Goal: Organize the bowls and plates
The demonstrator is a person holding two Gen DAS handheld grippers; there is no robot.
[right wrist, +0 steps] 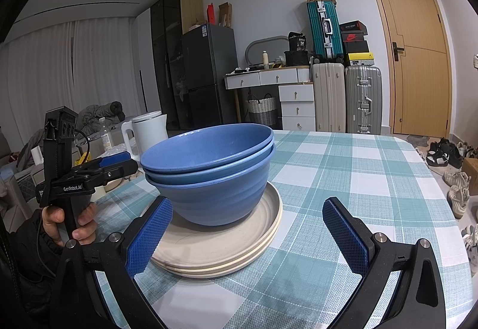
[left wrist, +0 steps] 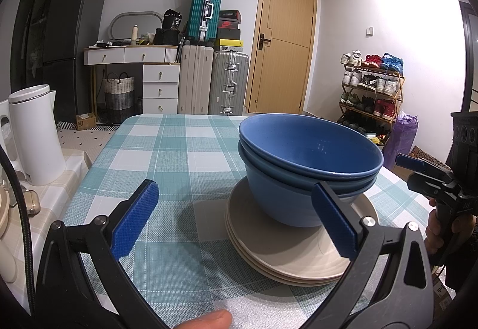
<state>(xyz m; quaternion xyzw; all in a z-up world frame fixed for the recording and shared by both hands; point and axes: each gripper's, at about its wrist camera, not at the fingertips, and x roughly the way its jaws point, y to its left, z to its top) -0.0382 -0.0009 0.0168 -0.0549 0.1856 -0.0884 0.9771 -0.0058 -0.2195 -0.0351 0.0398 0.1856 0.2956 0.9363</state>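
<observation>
Bowls: I see three blue bowls [left wrist: 310, 155] nested upright, resting on the plates.
Plates: a stack of beige plates [left wrist: 286, 254] sits on the counter [left wrist: 167, 149], which has a teal checked cloth.
Left gripper [left wrist: 234, 221]: my view shows its fingers [left wrist: 134, 218] spread wide apart, holding nothing; the right-hand finger overlaps the stack's near edge in view, and I cannot tell if it touches.
Right gripper [right wrist: 246, 236]: fingers [right wrist: 343, 233] apart, empty, with the stack just ahead at the left finger.
Hand: a hand [right wrist: 70, 221] grips the left tool's handle.
Kettle: a white kettle [left wrist: 35, 134] stands off to the left on an adjoining surface.
</observation>
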